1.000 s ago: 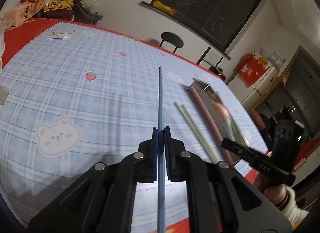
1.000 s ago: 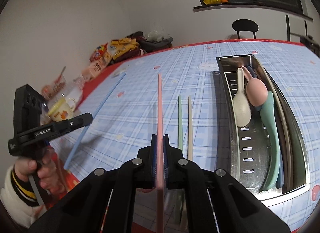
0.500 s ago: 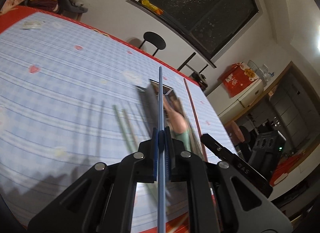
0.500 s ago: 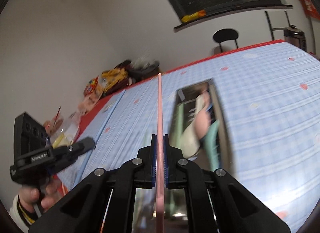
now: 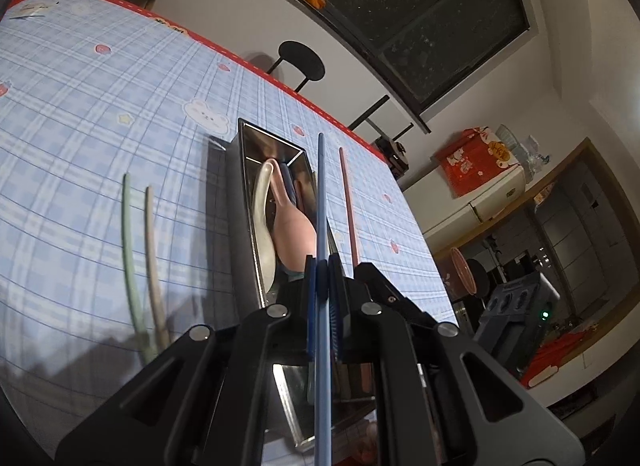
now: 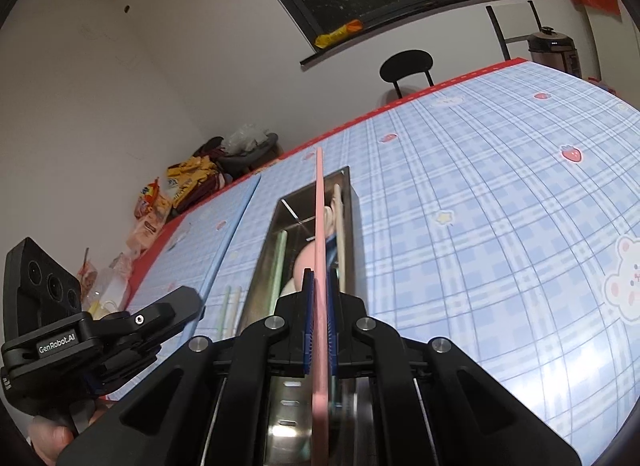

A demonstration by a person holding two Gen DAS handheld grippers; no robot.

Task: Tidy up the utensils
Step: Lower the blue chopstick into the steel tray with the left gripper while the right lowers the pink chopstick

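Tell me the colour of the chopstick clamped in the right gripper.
Pink. The chopstick in the right gripper shows best in the right wrist view, held over the metal tray.

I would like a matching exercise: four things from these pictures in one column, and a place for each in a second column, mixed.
1. blue chopstick
2. pink chopstick
3. green chopstick
4. pink spoon

A. lying on the tablecloth
B. in the left gripper
C. inside the metal tray
D. in the right gripper

Pairs: 1-B, 2-D, 3-A, 4-C
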